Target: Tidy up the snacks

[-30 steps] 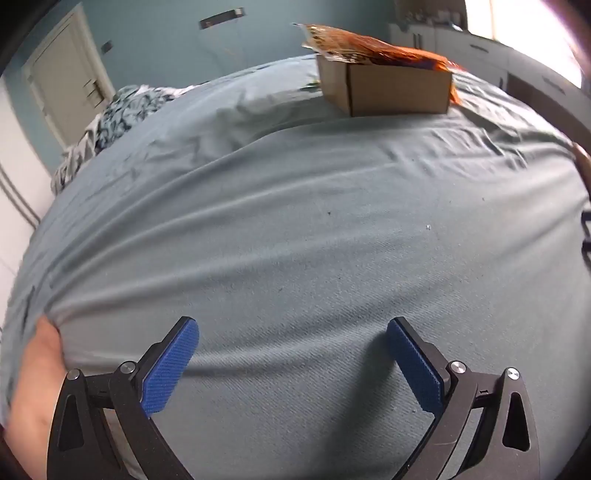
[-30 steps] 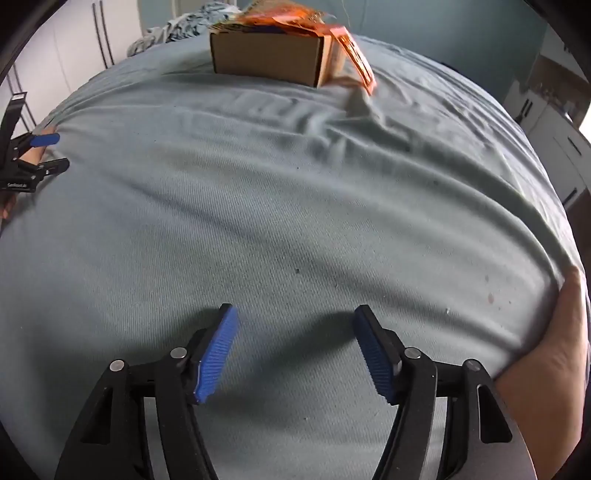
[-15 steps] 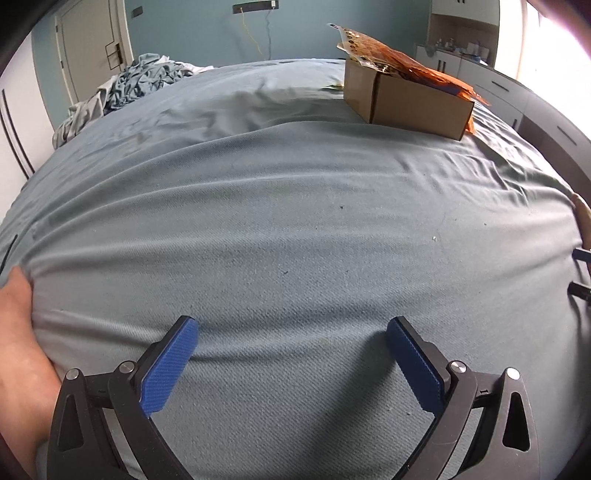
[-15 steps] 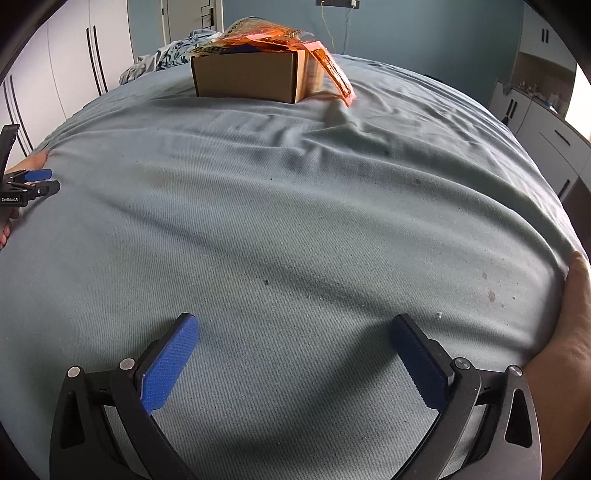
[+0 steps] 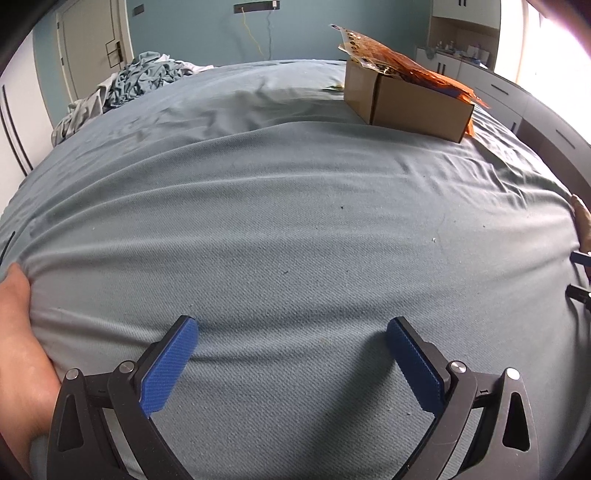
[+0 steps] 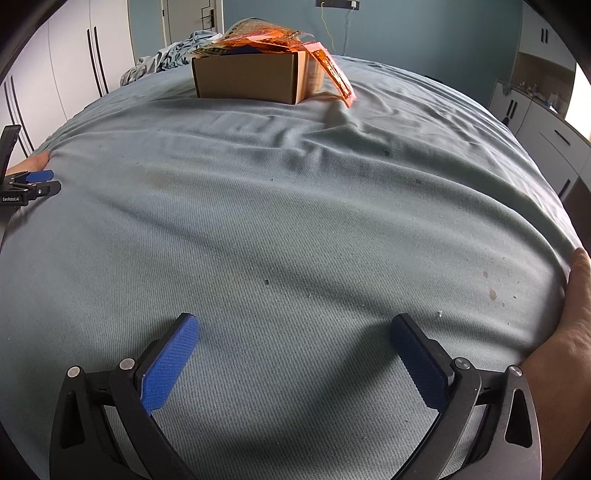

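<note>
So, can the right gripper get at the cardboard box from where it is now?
Probably yes: only bare bedsheet lies between the open right gripper and the cardboard box, though it sits far across the bed.

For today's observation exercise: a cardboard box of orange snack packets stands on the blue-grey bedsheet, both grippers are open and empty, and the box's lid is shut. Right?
Not quite: the cardboard box is open, with the orange snack packets sticking out above its rim, as the right wrist view shows. It does stand on the bedsheet, and both the left gripper and right gripper are open and empty.
</note>
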